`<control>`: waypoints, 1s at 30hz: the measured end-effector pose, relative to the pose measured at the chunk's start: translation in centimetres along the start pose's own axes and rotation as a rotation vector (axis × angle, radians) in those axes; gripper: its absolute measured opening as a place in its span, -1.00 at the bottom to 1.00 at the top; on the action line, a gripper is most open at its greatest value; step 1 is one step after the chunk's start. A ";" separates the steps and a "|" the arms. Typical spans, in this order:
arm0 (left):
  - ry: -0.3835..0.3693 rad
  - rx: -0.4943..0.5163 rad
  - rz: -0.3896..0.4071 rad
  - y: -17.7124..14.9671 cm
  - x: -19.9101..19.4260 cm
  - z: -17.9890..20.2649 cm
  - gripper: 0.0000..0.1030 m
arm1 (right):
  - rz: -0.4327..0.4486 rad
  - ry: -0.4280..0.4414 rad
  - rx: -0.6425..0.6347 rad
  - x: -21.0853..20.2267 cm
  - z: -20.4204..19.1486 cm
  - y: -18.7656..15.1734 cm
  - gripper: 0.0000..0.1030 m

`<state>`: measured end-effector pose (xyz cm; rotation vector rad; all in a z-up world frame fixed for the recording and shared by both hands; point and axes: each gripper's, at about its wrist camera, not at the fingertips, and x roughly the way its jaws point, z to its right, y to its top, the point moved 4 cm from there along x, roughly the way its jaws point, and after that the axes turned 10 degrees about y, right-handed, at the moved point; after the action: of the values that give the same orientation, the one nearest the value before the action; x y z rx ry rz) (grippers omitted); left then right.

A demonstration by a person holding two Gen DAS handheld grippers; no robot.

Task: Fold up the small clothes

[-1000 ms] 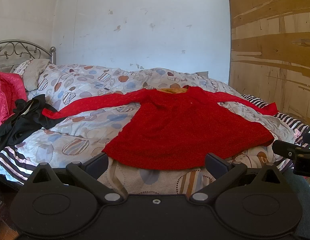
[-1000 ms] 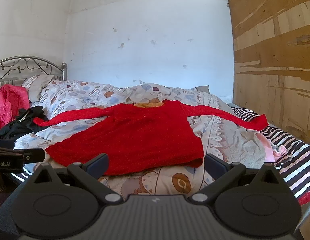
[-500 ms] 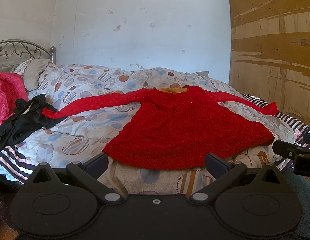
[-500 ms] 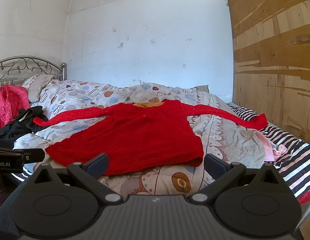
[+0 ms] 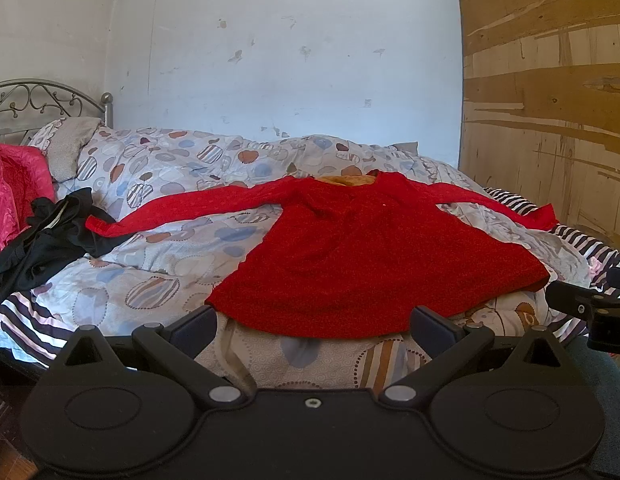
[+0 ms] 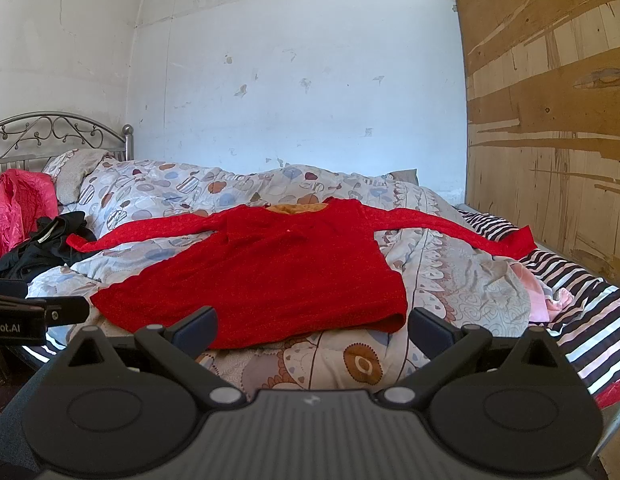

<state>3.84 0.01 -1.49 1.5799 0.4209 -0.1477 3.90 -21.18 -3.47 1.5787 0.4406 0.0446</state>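
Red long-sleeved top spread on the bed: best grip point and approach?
Pinch the near hem corners of the red long-sleeved knit top: it lies flat, sleeves spread, hem toward both open grippers. Left gripper takes the left corner, right gripper the right, coming in low from the bed's near edge.

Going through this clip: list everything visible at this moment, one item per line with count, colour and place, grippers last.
red top: 1, red, spread flat on the bed, sleeves out to both sides
duvet: 1, pale with heart and circle prints, covering the bed
striped sheet: 1, black, white and pink stripes, bed's right side
black garment: 1, black, crumpled at the left, by the sleeve end
pink fabric: 1, bright pink, far left
pillow: 1, grey, near headboard
headboard: 1, grey metal scrollwork, left
wood panel: 1, brown, right wall
left gripper: 1, black, open, before the hem
right gripper: 1, black, open, before the hem
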 end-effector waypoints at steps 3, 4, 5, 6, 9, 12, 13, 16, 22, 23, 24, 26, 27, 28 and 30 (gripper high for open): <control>0.001 0.000 0.000 0.0 0.0 0.0 0.99 | 0.000 -0.001 0.000 0.0 0.0 0.0 1.00; 0.001 0.000 0.000 0.0 0.0 0.0 0.99 | 0.000 0.000 0.000 0.0 0.0 0.0 1.00; 0.001 0.000 0.000 0.0 0.0 0.0 0.99 | 0.000 0.000 0.000 0.0 0.0 0.0 1.00; 0.001 0.000 0.000 0.0 0.0 0.0 0.99 | 0.000 0.000 0.000 0.0 0.0 0.0 1.00; 0.001 0.000 0.000 0.0 0.0 0.0 0.99 | 0.000 0.000 0.000 0.0 0.0 0.0 1.00; 0.001 0.000 0.000 0.0 0.0 0.0 0.99 | -0.001 0.000 0.001 0.0 0.0 0.0 1.00; 0.001 -0.001 -0.001 0.0 0.0 0.0 0.99 | 0.000 0.000 0.001 0.0 0.0 0.0 1.00; 0.001 -0.003 0.001 0.0 0.0 0.0 0.99 | 0.000 0.000 0.001 0.0 0.0 0.0 1.00; 0.000 0.000 0.000 0.0 0.0 0.0 0.99 | -0.002 0.000 0.000 0.0 0.1 -0.1 1.00; 0.000 0.000 0.000 0.0 0.0 0.0 0.99 | -0.002 0.000 0.001 0.0 0.1 -0.1 1.00; 0.001 0.000 0.000 0.0 0.0 0.0 0.99 | -0.002 0.000 0.001 0.0 0.0 -0.1 1.00; 0.001 -0.001 -0.001 0.0 0.0 0.0 0.99 | -0.001 0.007 0.002 0.0 0.1 -0.2 1.00; 0.001 -0.001 -0.002 0.0 0.0 0.0 0.99 | 0.000 0.010 0.002 0.0 0.1 -0.3 1.00; 0.001 -0.001 -0.002 -0.3 0.0 0.4 0.99 | 0.000 0.013 0.002 0.0 0.1 -0.4 1.00; 0.000 -0.001 -0.005 -0.4 0.0 0.6 0.99 | -0.003 0.014 0.000 0.1 0.0 -0.5 1.00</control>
<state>3.74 -0.60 -1.93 1.5775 0.4256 -0.1512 3.88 -21.13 -4.03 1.5788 0.4541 0.0529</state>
